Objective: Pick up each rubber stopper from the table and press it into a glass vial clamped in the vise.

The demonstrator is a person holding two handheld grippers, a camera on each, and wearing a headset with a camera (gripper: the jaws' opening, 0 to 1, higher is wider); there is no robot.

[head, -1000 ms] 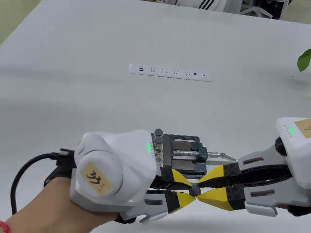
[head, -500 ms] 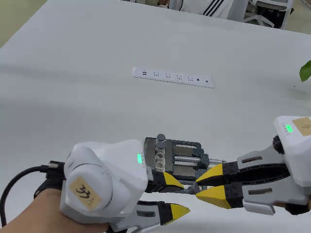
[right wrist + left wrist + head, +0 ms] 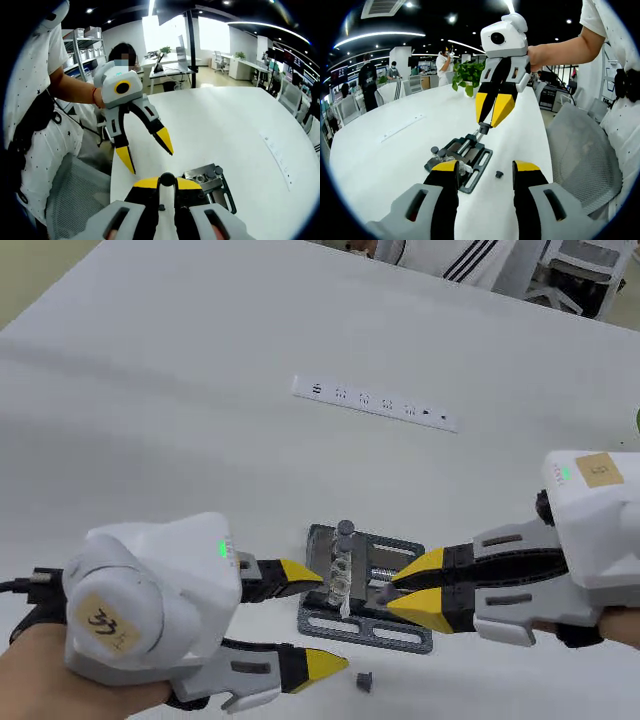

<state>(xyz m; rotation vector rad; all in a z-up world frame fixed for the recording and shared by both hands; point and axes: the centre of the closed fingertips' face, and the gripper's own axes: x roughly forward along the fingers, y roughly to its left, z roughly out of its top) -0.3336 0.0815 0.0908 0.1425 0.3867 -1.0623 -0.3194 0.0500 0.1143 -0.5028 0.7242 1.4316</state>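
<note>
Just changed: a second ago both claws met tip to tip over one dark stopper in front of the vise. Now the left claw (image 3: 333, 620) has let go and drawn back toward the person, and the right claw (image 3: 390, 596) keeps the piece.
What that means: the hand-over looks finished. Pressing it in now seems to fall to the right claw alone.
Left claw: jaws spread wide, nothing between them.
Right claw: jaws clamped on the held stopper (image 3: 167, 179), tips hovering over the screw side of the vise (image 3: 366, 632).
Vise: sits on the desk (image 3: 200, 390) between the two claws, with a row of glass vials (image 3: 342, 575) upright in its grip.
Far vial (image 3: 346, 535): appears to carry a dark cap already. Whether the others are open is too small to tell.
Loose stopper (image 3: 364, 681): lies on the desk just in front of the vise, near the left claw's lower jaw, not yet picked up.
Around: a power strip (image 3: 375, 403) lies well beyond the vise.
In the way: the left claw's upper jaw ends just beside the vials and may crowd the approach from that side.
</note>
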